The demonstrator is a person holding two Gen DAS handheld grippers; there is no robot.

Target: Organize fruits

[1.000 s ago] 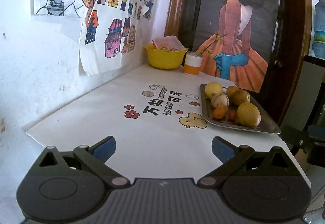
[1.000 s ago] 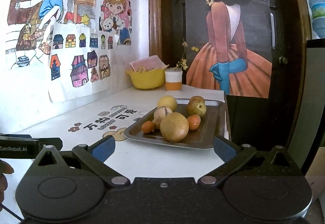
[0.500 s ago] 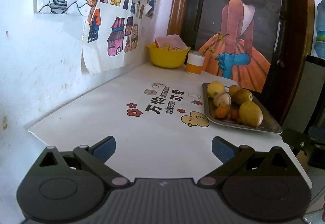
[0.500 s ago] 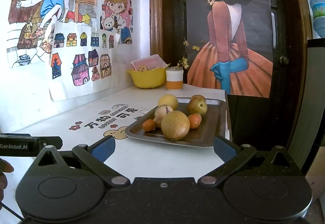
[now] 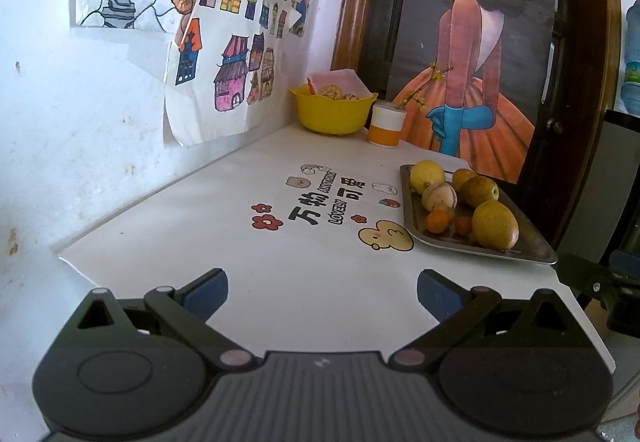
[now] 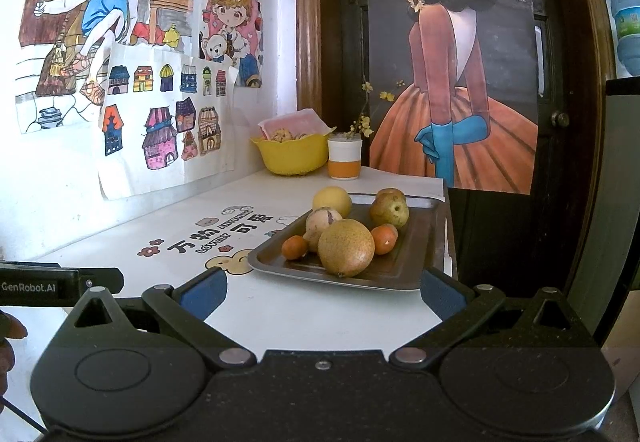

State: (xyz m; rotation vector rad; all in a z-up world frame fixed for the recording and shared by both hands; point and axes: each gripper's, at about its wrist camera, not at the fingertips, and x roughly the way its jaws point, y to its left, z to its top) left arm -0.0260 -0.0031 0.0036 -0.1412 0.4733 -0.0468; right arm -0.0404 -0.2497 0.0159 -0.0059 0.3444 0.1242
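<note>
A metal tray [image 6: 404,266] [image 5: 532,248] on the white table holds several fruits: a large yellow-brown pear [image 6: 346,248] at the front, a pale round fruit [image 6: 322,222], a yellow one [image 6: 332,200], a greenish pear [image 6: 389,208] and two small oranges [image 6: 295,247] [image 6: 384,239]. My right gripper [image 6: 322,292] is open just short of the tray's near edge, with nothing between its fingers. My left gripper [image 5: 322,292] is open too, over bare table to the left of the tray.
A yellow bowl [image 5: 333,113] with snacks and a white-and-orange cup [image 5: 386,123] stand at the table's back corner. Drawings hang on the left wall [image 5: 100,113]. A dark door with a poster [image 6: 452,81] is behind. The table's right edge runs beside the tray.
Both grippers have edged slightly forward toward the table and tray. Both stay open, and the fruits have not moved.
</note>
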